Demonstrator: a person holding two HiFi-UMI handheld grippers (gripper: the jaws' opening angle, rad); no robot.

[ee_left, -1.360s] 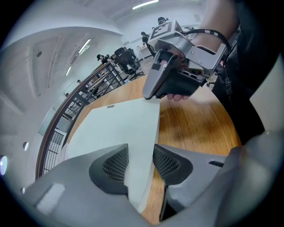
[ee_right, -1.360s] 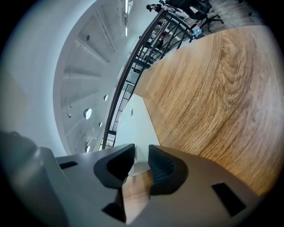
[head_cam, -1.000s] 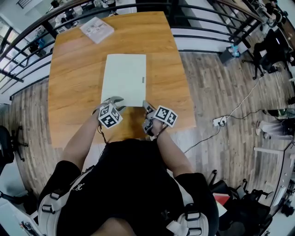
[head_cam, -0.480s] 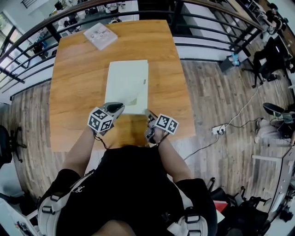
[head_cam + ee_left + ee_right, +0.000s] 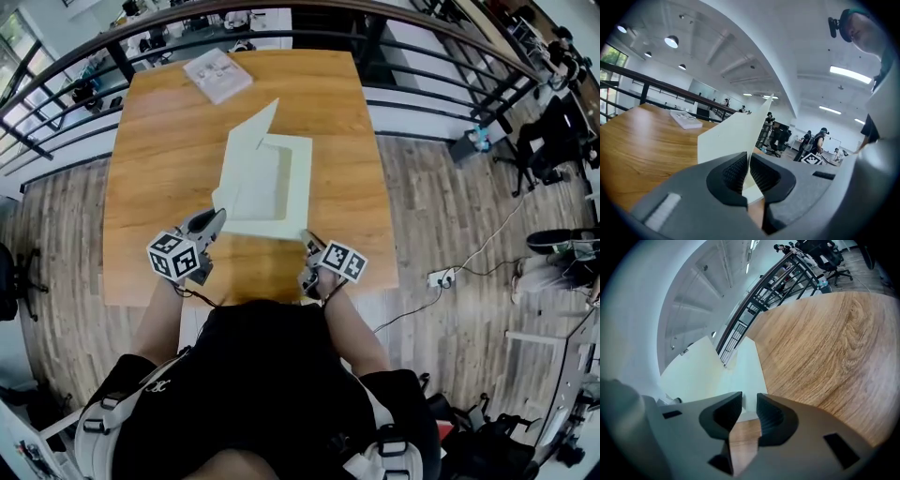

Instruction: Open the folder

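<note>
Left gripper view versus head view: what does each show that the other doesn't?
Left gripper view only: the left gripper, jaws shut on the edge of the folder cover. Head view only: the folder base flat on the table, and the right gripper at its near right corner. Both: the raised cover and a flat white item at the table's far end.

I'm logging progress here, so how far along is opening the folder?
Partly done: the front cover is lifted off the folder's back panel and stands tilted up. In hand: the left gripper is shut on the front cover's near edge. The right gripper, jaws slightly apart, sits at the back panel's near right corner. Left: swinging the front cover over until it lies flat on the table.
</note>
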